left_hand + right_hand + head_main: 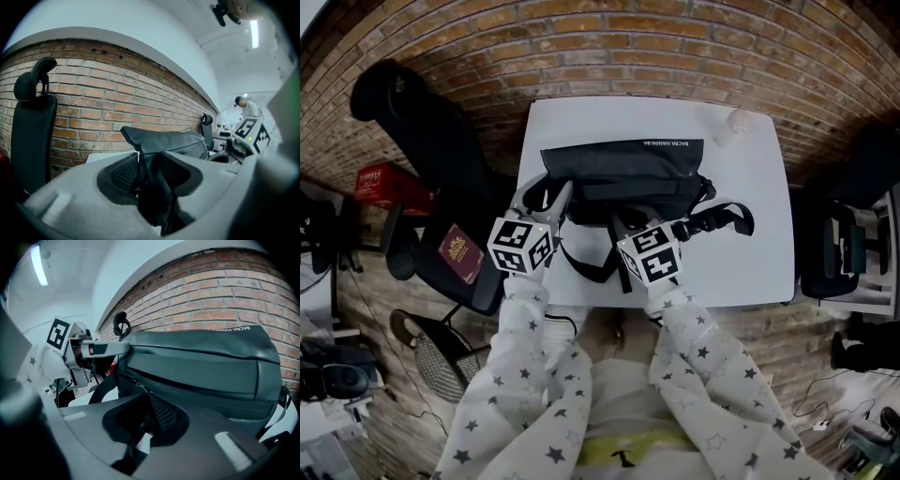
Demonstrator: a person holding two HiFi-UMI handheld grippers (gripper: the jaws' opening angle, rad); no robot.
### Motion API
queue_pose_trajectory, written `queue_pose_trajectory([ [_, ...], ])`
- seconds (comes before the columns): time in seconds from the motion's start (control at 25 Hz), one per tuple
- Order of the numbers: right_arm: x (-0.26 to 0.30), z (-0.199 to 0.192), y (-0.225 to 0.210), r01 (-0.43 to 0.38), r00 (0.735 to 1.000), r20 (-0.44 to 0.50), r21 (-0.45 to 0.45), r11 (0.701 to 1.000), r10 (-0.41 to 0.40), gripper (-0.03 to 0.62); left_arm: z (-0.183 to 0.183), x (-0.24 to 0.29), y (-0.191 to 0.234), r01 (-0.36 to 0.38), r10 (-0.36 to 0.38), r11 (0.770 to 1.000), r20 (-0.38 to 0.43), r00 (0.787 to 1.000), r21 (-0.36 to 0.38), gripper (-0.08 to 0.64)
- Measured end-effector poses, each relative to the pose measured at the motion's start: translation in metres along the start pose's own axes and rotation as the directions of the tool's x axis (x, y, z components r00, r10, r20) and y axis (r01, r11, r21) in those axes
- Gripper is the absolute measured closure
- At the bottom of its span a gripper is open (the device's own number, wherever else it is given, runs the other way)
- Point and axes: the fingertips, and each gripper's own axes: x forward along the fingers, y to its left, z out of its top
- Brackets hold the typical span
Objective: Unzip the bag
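A black bag [623,169] with white print along its far edge lies across the white table [750,206]. My left gripper [548,199] is at the bag's left end. In the left gripper view its jaws [147,171] pinch a fold of the bag's black fabric [173,140]. My right gripper [623,223] meets the bag's near side around the middle. In the right gripper view its jaws [147,416] are shut, and the zipper line runs along the bag [201,366] down to the zipper pull [140,389] caught between them.
The bag's strap and buckle [722,217] trail off to the right on the table. A small white object [736,120] sits at the far right corner. A black office chair [431,141] stands left of the table with a red booklet [459,253] on its seat. Brick wall lies behind.
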Motion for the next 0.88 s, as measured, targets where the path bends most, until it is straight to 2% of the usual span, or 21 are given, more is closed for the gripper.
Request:
queue_pose_trajectory([
  [0.2,-0.007,-0.001,-0.011,0.034,0.999,0.004,0.014,0.999,-0.034,0.575,0.0,-0.003,0.004,-0.026,0.026,1.0,0.007,1.0,-0.01,0.41],
  [0.48,-0.028,-0.011,-0.033,0.059,0.998,0.017,0.029,0.998,-0.06,0.575,-0.003,-0.001,-0.007,-0.098,0.1,0.994,0.04,0.994,-0.047,0.41],
  [0.88,-0.039,-0.015,-0.049,0.08,0.996,0.027,0.041,0.996,-0.082,0.575,-0.004,-0.001,-0.006,-0.145,0.148,0.988,0.052,0.988,-0.058,0.41],
])
